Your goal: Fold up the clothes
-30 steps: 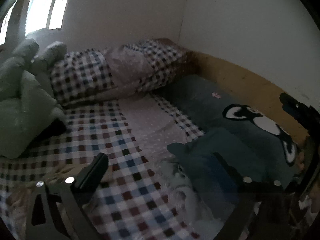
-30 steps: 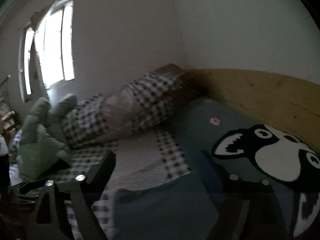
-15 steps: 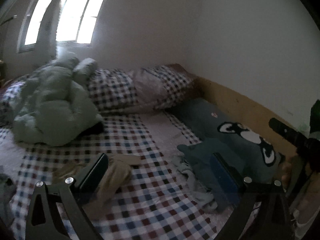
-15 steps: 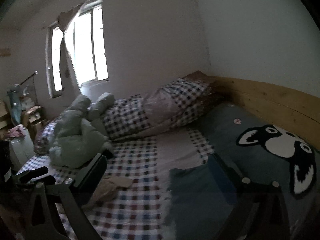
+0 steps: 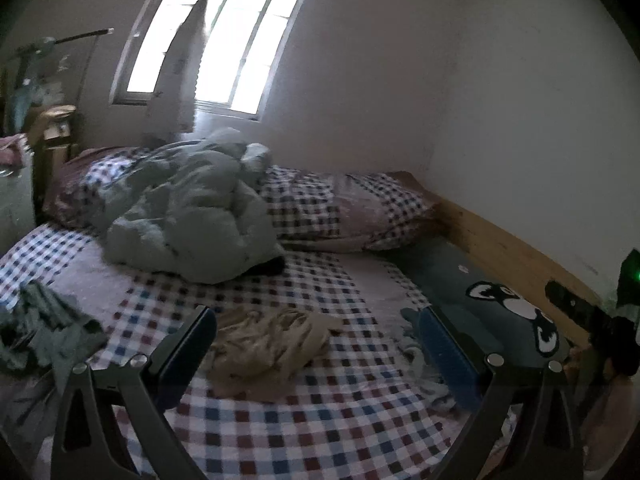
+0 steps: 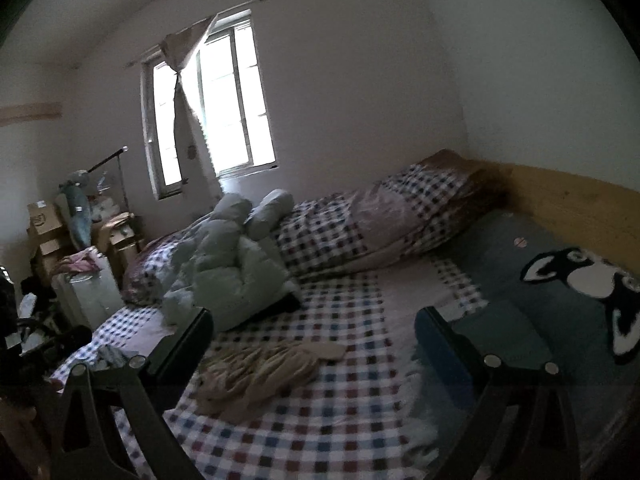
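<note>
Clothes (image 5: 268, 344) (dark heap (image 5: 40, 328), left view only)

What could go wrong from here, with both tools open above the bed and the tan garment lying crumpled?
The crumpled tan garment is bunched in ridges, so a pinch may catch several layers and give a crooked fold. It lies on the loose checked bedsheet, which the left tool might grab along with it. The room is dim, so garment edges are hard to pick out.
</note>
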`<action>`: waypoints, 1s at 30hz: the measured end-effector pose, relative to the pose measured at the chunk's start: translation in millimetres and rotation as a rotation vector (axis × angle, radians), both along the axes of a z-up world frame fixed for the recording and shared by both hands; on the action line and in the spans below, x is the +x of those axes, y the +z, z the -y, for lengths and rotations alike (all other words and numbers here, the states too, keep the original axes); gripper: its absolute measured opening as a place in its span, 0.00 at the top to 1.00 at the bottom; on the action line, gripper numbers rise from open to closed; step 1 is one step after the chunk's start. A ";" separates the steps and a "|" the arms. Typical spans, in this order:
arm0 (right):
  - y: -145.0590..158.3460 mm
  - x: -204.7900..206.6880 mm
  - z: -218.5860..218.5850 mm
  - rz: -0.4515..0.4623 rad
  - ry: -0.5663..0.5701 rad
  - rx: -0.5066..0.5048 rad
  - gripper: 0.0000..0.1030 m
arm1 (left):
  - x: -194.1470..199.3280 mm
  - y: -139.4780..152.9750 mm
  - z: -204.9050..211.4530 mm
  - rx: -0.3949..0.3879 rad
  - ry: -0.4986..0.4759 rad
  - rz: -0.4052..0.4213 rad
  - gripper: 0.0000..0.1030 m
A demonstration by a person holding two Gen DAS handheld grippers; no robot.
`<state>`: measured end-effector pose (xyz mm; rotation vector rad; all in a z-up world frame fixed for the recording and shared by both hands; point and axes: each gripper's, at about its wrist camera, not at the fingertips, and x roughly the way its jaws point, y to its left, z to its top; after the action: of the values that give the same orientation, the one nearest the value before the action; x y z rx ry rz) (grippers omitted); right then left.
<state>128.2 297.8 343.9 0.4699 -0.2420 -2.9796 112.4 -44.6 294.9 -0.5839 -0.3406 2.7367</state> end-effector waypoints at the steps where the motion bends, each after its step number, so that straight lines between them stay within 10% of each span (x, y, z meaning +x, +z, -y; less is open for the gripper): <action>1: -5.1 0.3 4.1 0.008 -0.001 0.000 0.00 | 3.6 -2.1 4.2 0.000 0.011 -0.001 0.00; 16: -96.2 -29.3 54.1 0.127 -0.023 0.029 0.00 | -12.5 -91.3 26.1 -0.087 0.173 0.050 0.01; 30: -195.4 -94.9 76.3 0.243 -0.017 0.098 0.00 | -78.7 -182.7 -17.5 -0.188 0.127 0.146 0.01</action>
<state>33.3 221.5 148.5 0.8470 -0.1217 -2.9574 33.7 -27.1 112.2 -0.8422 -0.1597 2.8752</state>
